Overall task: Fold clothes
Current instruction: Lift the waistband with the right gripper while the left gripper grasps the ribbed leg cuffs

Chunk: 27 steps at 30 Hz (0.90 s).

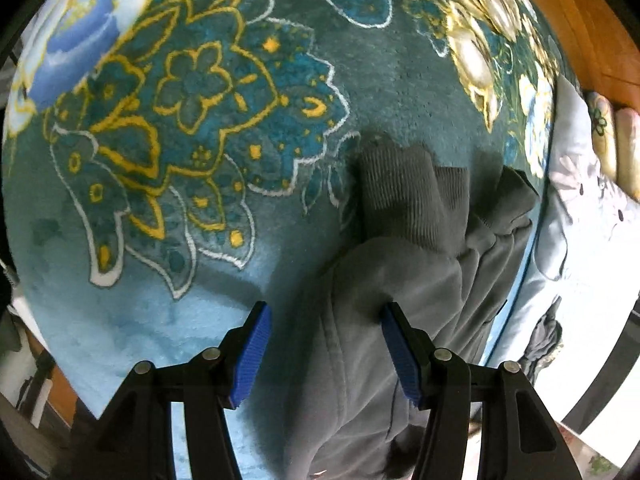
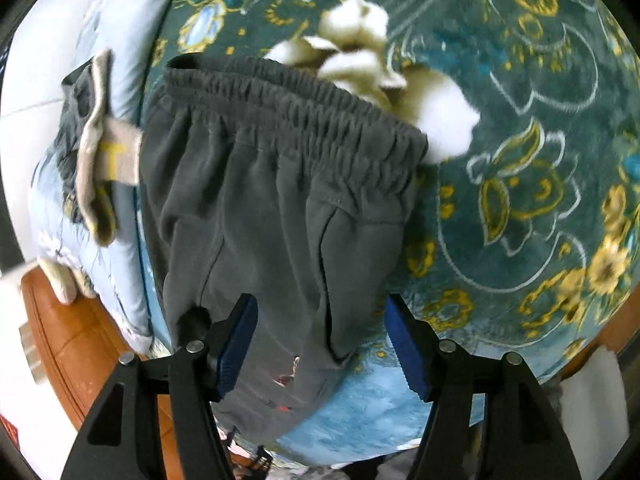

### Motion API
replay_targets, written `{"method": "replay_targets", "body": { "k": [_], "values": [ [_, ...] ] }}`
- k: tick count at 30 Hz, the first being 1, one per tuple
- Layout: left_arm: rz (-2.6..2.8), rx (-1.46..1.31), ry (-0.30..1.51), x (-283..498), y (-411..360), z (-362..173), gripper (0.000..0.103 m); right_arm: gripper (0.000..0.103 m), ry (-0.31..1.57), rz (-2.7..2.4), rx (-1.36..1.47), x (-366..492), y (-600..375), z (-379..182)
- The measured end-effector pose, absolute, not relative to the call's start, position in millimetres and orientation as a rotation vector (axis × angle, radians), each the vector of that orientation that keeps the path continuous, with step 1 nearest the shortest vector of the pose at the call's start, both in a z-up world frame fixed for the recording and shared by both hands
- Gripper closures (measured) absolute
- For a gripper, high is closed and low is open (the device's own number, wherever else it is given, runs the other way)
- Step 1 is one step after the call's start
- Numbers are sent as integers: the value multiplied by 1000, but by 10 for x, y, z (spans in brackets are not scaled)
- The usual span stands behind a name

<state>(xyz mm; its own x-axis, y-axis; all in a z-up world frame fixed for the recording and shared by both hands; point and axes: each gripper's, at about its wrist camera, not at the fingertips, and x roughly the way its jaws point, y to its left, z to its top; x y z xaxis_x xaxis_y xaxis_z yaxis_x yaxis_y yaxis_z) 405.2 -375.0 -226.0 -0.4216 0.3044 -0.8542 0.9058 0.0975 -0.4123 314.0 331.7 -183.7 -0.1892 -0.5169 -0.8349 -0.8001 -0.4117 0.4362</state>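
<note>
Left wrist view: grey pants (image 1: 400,280) run lengthwise from the lower centre up to a ribbed cuff (image 1: 404,196) at mid-frame, on the patterned blanket (image 1: 180,120). The left gripper (image 1: 324,348) stands apart, its right pad touching cloth, clamping nothing. Right wrist view: the waistband (image 2: 288,108) lies upper centre; the right gripper (image 2: 320,344) straddles cloth, jaws apart.
</note>
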Motion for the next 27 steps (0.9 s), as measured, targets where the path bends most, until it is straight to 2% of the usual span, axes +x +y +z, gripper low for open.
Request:
{"method": "replay_targets", "body": {
  "k": [4,5,6,7,8,10,12,13,15,24,27],
  "values": [
    [-1300,1127,1870,4091,-3778,-2329,43,38,1565,1572,-1796,3173,3262,-1968],
    [-1292,1111,1887,4101,-3784,-2346,43,41,1569,1563,-1791,3183,3250,-1992],
    [-1289,1107,1891,4102,-3792,-2353,43,51,1566,1559,-1787,3191,3241,-2005],
    [-1294,1109,1883,4093,-3801,-2347,50,64,1562,1554,-1784,3199,3231,-2016],
    [-1301,1109,1875,4082,-3810,-2336,55,70,1552,1556,-1785,3200,3225,-2014],
    [-1307,1108,1865,4057,-3827,-2294,75,87,1527,1570,-1788,3188,3224,-1986],
    [-1325,1112,1839,4019,-3848,-2208,86,92,1508,1602,-1794,3159,3218,-1914],
    [-1344,1111,1819,4001,-3858,-2141,90,94,1505,1622,-1794,3145,3217,-1863],
    [-1386,1102,1797,3980,-3874,-2002,92,95,1511,1663,-1784,3123,3217,-1745],
    [-1491,1176,1687,3963,-3842,-1390,93,97,1570,1800,-1724,3274,3294,-1147],
    [-1498,1191,1664,3733,-3809,-1264,93,97,1553,1876,-1734,3050,3241,-937]
  ]
}}
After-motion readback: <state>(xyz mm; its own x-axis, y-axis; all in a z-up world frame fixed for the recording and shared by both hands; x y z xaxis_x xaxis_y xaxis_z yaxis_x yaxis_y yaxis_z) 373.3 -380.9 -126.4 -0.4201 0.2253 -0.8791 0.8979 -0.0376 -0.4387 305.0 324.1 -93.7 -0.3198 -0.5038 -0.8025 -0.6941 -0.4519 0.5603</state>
